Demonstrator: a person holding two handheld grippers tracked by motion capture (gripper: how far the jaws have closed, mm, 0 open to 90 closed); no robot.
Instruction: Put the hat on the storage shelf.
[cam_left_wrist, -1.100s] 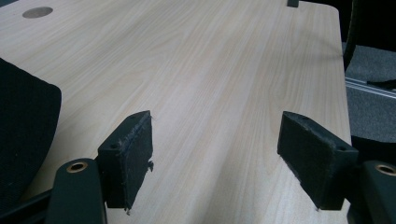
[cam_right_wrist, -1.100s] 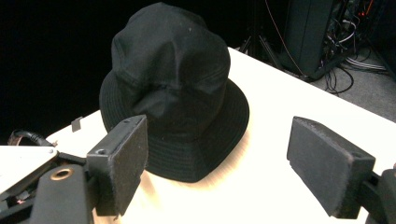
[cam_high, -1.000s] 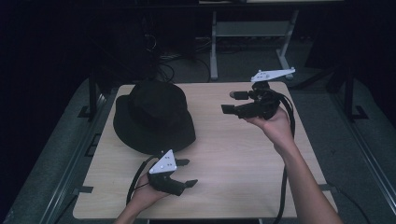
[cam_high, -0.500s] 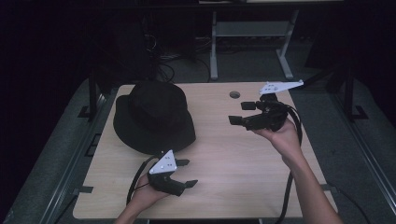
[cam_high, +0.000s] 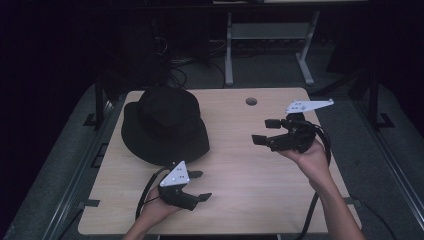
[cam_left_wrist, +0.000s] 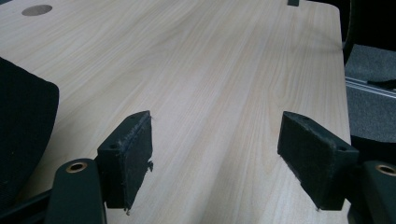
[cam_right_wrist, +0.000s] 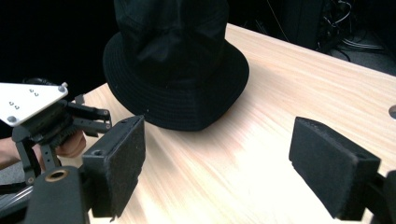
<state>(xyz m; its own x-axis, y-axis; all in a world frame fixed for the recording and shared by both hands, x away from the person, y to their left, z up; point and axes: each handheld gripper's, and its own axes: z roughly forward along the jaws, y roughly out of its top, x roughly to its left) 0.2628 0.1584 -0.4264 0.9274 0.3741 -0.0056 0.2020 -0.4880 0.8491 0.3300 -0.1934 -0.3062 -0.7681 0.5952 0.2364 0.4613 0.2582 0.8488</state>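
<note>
A black bucket hat (cam_high: 165, 125) sits brim-down on the left half of the wooden table (cam_high: 240, 180). It also lies ahead of the right gripper's jaws, hat (cam_right_wrist: 177, 60). My left gripper (cam_high: 200, 186) rests low near the front edge, just in front of the hat's brim, open and holding nothing; its jaws stand wide apart over bare wood (cam_left_wrist: 215, 154). My right gripper (cam_high: 266, 131) is held above the right side of the table, pointing left toward the hat, open and empty (cam_right_wrist: 217, 161). The left gripper's grey plate (cam_right_wrist: 28, 100) is at the left of the right gripper view.
A round cable hole (cam_high: 251, 101) is near the table's far edge. Grey carpet and a metal rail (cam_high: 395, 170) run along the right side. Desk legs and cables (cam_high: 235, 55) stand behind the table in the dark.
My right gripper has come down and toward the near side, away from the far right corner. The left gripper and the hat have stayed where they were.
</note>
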